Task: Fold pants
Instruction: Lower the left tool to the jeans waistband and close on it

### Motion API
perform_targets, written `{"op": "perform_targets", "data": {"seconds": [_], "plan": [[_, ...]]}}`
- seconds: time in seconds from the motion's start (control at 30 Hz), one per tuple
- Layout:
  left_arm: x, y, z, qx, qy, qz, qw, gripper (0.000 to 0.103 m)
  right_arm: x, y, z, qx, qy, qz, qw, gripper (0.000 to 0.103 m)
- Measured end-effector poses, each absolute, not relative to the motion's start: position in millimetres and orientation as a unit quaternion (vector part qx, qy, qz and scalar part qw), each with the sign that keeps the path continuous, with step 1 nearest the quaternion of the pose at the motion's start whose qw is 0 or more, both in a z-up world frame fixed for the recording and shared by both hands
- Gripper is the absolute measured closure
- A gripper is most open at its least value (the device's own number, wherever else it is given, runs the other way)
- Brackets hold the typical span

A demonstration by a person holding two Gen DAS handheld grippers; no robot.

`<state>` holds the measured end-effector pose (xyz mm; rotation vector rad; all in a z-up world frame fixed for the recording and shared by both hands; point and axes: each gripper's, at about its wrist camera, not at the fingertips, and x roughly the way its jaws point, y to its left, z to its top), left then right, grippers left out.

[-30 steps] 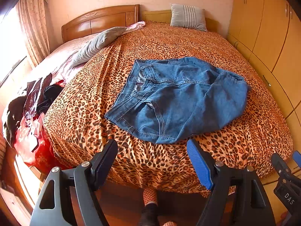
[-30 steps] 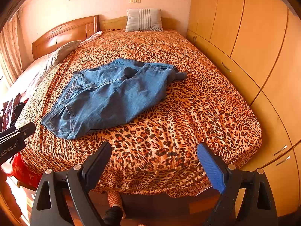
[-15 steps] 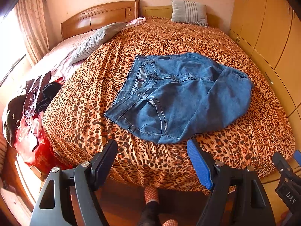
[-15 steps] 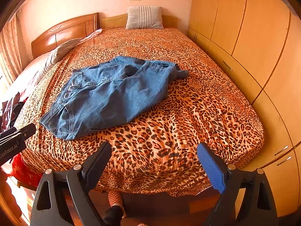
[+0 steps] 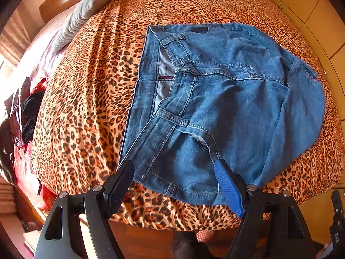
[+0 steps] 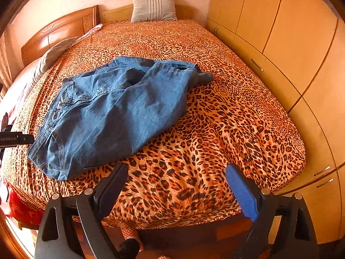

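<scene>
On the leopard-print bedspread (image 6: pixel 215 112), near its foot edge: one pair of crumpled blue denim jeans (image 6: pixel 112 112), long axis slanting, waistband toward my left. My left gripper (image 5: pixel 174 172) spread wide at the waistband; right gripper (image 6: pixel 175 174) spread, well apart. Two grey pillows.

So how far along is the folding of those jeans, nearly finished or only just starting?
Only just starting. The blue jeans lie rumpled on the leopard-print bedspread, legs bunched over each other, with no neat fold yet. The left gripper is open, its fingers framing the waistband corner nearest the bed's edge. The right gripper is open above bare bedspread. Gripping, straightening and folding all remain.
</scene>
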<state>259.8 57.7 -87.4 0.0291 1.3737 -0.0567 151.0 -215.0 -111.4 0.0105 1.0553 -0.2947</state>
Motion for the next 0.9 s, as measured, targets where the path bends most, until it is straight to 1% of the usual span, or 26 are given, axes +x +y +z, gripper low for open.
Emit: {"op": "perform_targets", "data": {"seconds": [0.07, 0.13, 0.23, 0.33, 0.43, 0.6, 0.67, 0.77, 0.9], "plan": [[302, 62, -104, 0.029, 0.669, -0.047, 0.742, 0.026, 161, -217, -116, 0.007, 0.509, -0.152, 0.847, 0.01], [339, 70, -121, 0.024, 0.693, -0.058, 0.718, 0.026, 170, -219, -120, 0.01, 0.518, -0.163, 0.84, 0.01], [384, 80, -151, -0.039, 0.734, -0.084, 0.673, 0.028, 182, -220, -125, 0.012, 0.529, -0.178, 0.83, 0.01], [406, 83, -176, -0.094, 0.768, -0.115, 0.622, 0.026, 191, -223, -129, 0.019, 0.538, -0.192, 0.82, 0.01], [412, 79, -194, -0.067, 0.79, -0.127, 0.595, 0.026, 195, -227, -132, 0.025, 0.545, -0.201, 0.813, 0.01], [400, 75, -195, -0.062, 0.797, -0.166, 0.578, 0.023, 216, -254, -136, 0.036, 0.555, -0.208, 0.805, 0.01], [386, 70, -199, -0.072, 0.802, -0.176, 0.566, 0.025, 236, -273, -136, 0.049, 0.555, -0.206, 0.804, 0.01], [380, 64, -201, -0.071, 0.797, -0.168, 0.576, 0.025, 278, -302, -140, 0.064, 0.563, -0.189, 0.802, 0.01], [372, 50, -198, -0.105, 0.794, -0.141, 0.581, 0.025, 341, -330, -157, 0.078, 0.578, -0.159, 0.796, 0.01]]}}
